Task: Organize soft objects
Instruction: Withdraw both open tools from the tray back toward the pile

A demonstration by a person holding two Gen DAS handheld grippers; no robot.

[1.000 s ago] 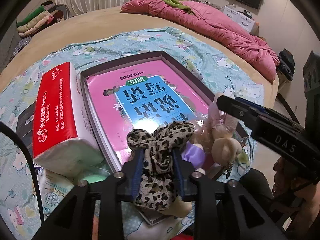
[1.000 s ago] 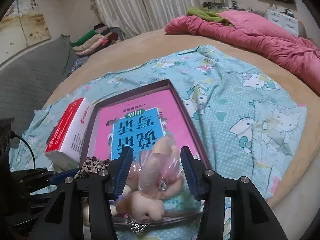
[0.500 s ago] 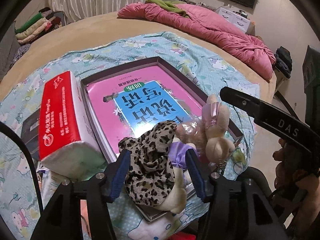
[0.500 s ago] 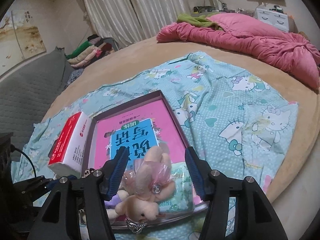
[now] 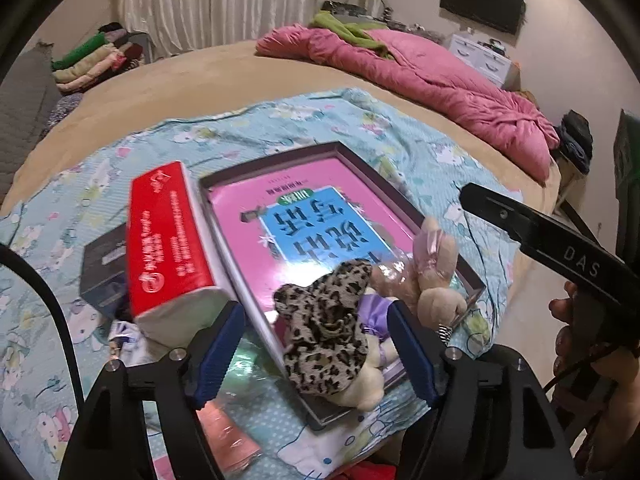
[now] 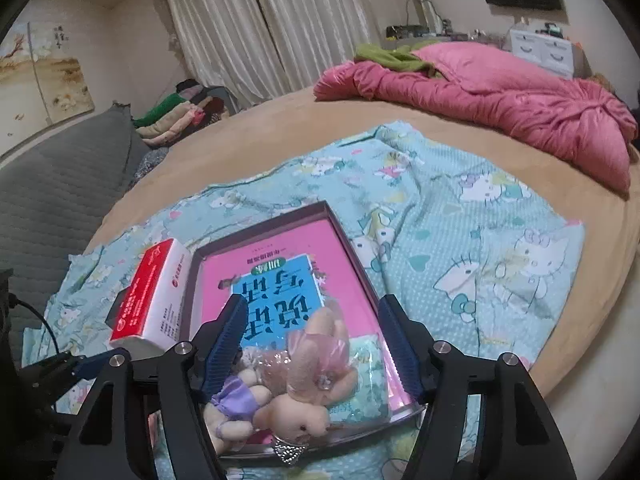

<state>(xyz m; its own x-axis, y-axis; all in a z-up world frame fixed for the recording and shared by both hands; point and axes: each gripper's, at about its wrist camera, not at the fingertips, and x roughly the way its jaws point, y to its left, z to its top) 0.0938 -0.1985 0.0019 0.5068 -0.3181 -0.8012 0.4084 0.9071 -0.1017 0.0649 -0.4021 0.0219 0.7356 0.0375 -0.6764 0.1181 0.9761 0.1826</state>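
Observation:
A leopard-print soft toy lies at the near end of a shallow dark tray, on a pink and blue book. My left gripper hovers over it, jaws opening, pads clear of the fabric on both sides. Beside it lies a pink plush rabbit with a purple-dressed plush against it. My right gripper stands above the rabbit, jaws also opening, neither pad touching it. The rabbit shows right of the leopard toy in the left wrist view.
A red and white tissue pack leans on the tray's left side, with a dark small box behind it. A cartoon-cat sheet covers the tan round bed. A pink quilt lies at the back right, folded clothes at the back left.
The left jaws have let go of the leopard toy and spread wide. The right jaws have widened around the rabbit. Both grippers have lifted and drawn back a little.

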